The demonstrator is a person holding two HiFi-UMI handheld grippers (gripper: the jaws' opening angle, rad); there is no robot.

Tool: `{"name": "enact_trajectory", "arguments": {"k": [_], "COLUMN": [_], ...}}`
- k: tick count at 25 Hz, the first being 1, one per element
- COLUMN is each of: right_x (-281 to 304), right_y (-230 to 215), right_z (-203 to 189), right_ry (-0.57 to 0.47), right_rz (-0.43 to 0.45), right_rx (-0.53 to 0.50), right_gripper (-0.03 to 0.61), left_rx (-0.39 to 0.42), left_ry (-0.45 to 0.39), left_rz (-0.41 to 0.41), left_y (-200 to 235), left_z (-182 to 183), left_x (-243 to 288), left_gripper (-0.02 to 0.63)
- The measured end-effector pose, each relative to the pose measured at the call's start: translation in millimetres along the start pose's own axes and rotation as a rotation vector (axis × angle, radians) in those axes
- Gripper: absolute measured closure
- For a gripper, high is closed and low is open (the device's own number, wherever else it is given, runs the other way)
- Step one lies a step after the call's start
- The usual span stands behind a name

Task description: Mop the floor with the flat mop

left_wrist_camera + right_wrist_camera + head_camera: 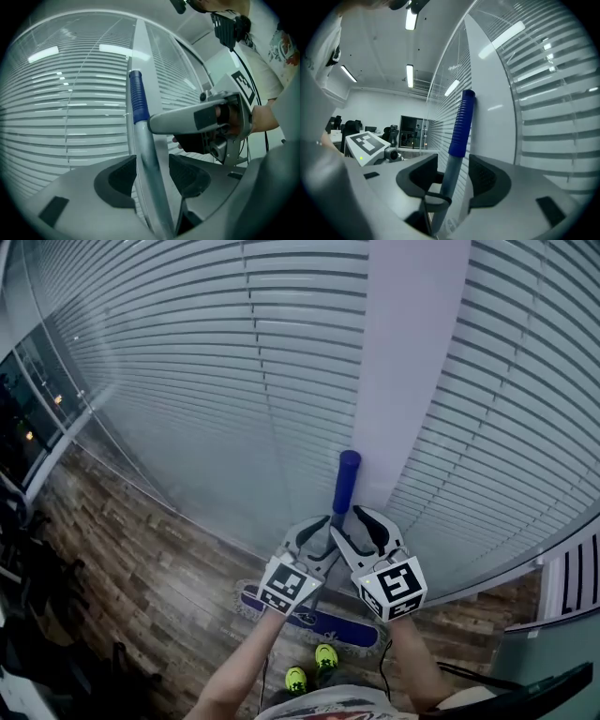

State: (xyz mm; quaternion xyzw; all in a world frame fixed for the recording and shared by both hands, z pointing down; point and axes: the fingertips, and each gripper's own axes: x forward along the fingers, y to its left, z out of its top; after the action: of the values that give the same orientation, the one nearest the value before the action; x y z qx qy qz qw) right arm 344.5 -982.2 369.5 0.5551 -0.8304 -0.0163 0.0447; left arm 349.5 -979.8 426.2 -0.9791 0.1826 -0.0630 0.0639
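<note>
Against pillar (403, 381) | mop (343, 493) stands upright, head (323, 622) flat on floor (141, 577) | left gripper (152, 171) and right gripper (452, 176) both flank handle (346, 474), jaws apart, no pad pressing | step: taking hold, we judge | next: we close both on handle, then tip it off pillar
</note>
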Motion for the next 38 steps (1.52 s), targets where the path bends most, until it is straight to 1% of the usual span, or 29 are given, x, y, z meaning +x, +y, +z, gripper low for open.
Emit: {"name": "enact_trajectory", "arguments": {"k": [3, 4, 6, 8, 14, 17, 20, 22, 24, 25, 27, 30, 32, 34, 36, 38], "right_x": [13, 18, 22, 19, 7, -2, -30, -56, -84, -98, -122, -147, -158, -174, -198, -221], "right_y": [-14, -18, -21, -19, -7, 6, 30, 56, 91, 110, 140, 167, 180, 204, 243, 284], "right_z": [12, 14, 22, 34, 76, 79, 73, 74, 80, 86, 94, 100, 111, 118, 111, 97], "right_ry": [-0.015, -0.02, -0.037, -0.058, -0.128, -0.13, -0.134, -0.152, -0.193, -0.216, -0.245, -0.237, -0.221, -0.204, -0.19, -0.181], "right_rz": [0.018, 0.02, 0.02, 0.025, 0.084, 0.07, 0.042, 0.059, 0.095, 0.109, 0.125, 0.139, 0.154, 0.178, 0.228, 0.277], "right_rx": [-0.011, -0.016, -0.019, -0.015, -0.031, -0.05, -0.078, -0.07, -0.045, -0.035, -0.023, -0.011, -0.004, -0.003, 0.008, 0.013], "right_gripper": [0.394, 0.394, 0.394, 0.394, 0.394, 0.394, 0.396, 0.402, 0.415, 0.42, 0.426, 0.43, 0.433, 0.434, 0.436, 0.436], "left_rx": [0.011, 0.015, 0.012, 0.008, -0.005, -0.001, 0.029, 0.055, 0.096, 0.123, 0.163, 0.154, 0.153, 0.154, 0.162, 0.158], "left_ry": [0.017, 0.021, 0.02, 0.017, 0.011, 0.012, 0.038, 0.047, 0.036, 0.027, 0.011, -0.001, -0.036, -0.08, -0.099, -0.08], "left_rz": [0.001, 0.001, -0.003, -0.01, 0.0, 0.002, -0.012, -0.014, -0.025, -0.044, -0.122, -0.269, -0.324, -0.378, -0.462, -0.568], "left_y": [8, 12, 15, 10, -11, -22, -53, -79, -105, -117, -142, -165, -169, -183, -215, -253], "left_z": [-1, -4, -7, -5, 4, 0, -12, -12, -7, -4, -2, -11, 2, 21, 23, 7], "left_x": [21, 25, 24, 16, 5, -7, -30, -54, -85, -102, -133, -168, -183, -197, -215, -235], "left_gripper": [0.422, 0.447, 0.459, 0.463, 0.476, 0.48, 0.482, 0.482, 0.48, 0.48, 0.48, 0.474, 0.465, 0.453, 0.448, 0.449]}}
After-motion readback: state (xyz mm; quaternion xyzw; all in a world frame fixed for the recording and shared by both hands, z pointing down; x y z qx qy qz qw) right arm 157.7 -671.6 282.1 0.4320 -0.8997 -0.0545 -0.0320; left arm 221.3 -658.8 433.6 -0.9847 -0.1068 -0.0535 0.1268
